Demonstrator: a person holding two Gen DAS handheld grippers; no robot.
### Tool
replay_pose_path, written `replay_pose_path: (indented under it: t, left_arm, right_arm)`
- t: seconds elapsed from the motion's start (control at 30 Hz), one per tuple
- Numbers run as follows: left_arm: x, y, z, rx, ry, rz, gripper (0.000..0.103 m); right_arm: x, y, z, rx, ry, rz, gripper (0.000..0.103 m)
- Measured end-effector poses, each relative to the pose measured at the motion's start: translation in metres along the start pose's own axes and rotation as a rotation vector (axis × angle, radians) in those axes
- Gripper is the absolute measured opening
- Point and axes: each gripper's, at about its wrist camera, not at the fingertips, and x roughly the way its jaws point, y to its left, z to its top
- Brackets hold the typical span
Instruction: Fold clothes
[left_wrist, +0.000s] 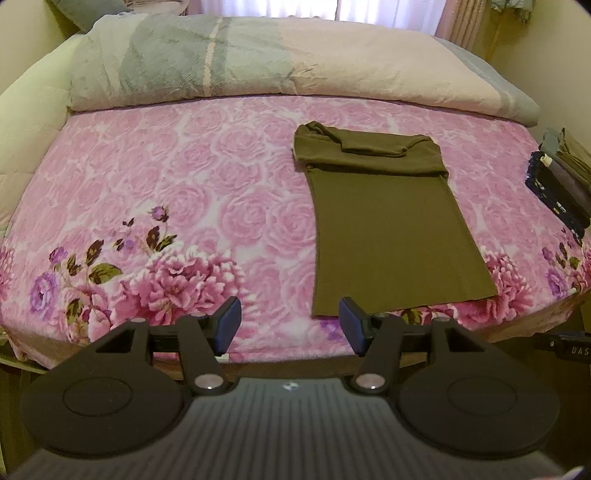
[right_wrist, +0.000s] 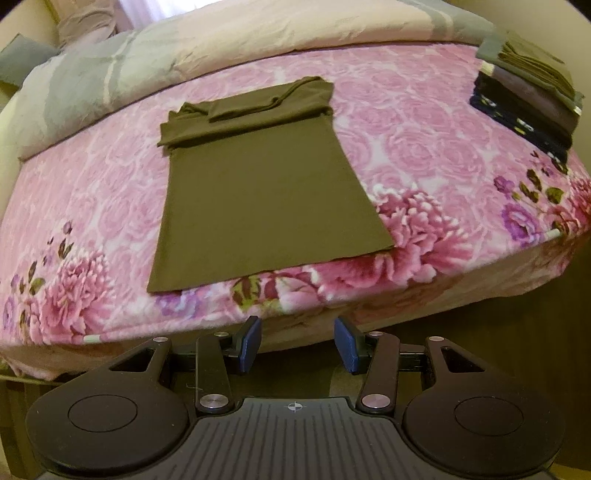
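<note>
An olive-brown garment lies flat on the pink floral bedspread, folded into a long strip with its top end turned back on itself. My left gripper is open at the bed's near edge, just short of the garment's bottom hem, with nothing between its blue pads. My right gripper is open too, held below and in front of the bed edge, apart from the cloth.
A stack of folded clothes sits at the bed's right edge. A rolled grey-and-pink quilt lies along the far side. The bed's left half is bare bedspread.
</note>
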Motion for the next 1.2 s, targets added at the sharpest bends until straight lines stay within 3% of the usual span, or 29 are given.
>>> replay_pose_path:
  t: [1.2]
  left_arm:
    - [0.01,-0.008,0.005,0.087,0.016,-0.04,0.057]
  right_arm:
    - [-0.009,0.007,-0.007,0.072,-0.047,-0.023,0.048]
